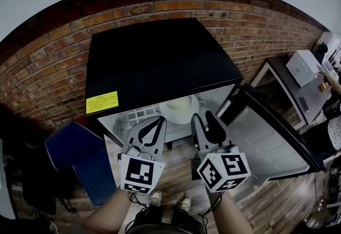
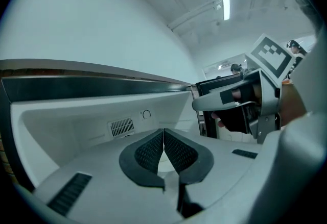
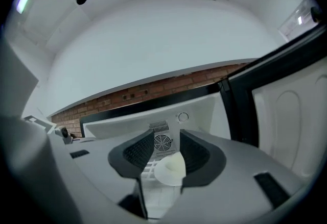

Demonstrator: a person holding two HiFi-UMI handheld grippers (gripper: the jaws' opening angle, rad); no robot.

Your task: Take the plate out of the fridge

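The black mini fridge [image 1: 160,62] stands against the brick wall with its door [image 1: 272,142] swung open to the right. A white plate [image 1: 180,107] lies on the wire shelf inside, towards the right. My left gripper [image 1: 159,120] is in front of the fridge opening, left of the plate, its jaws shut with nothing between them [image 2: 163,133]. My right gripper [image 1: 205,117] hangs just in front of the plate with its jaws open. In the right gripper view the plate [image 3: 171,169] shows low between the open right gripper [image 3: 166,139] fingers, beyond them and not touched.
A blue chair [image 1: 80,158] stands on the wooden floor left of the fridge. At the right is a counter with a white box [image 1: 302,66]. A yellow sticker [image 1: 102,102] marks the fridge's front left corner. The brick wall [image 1: 48,67] runs behind.
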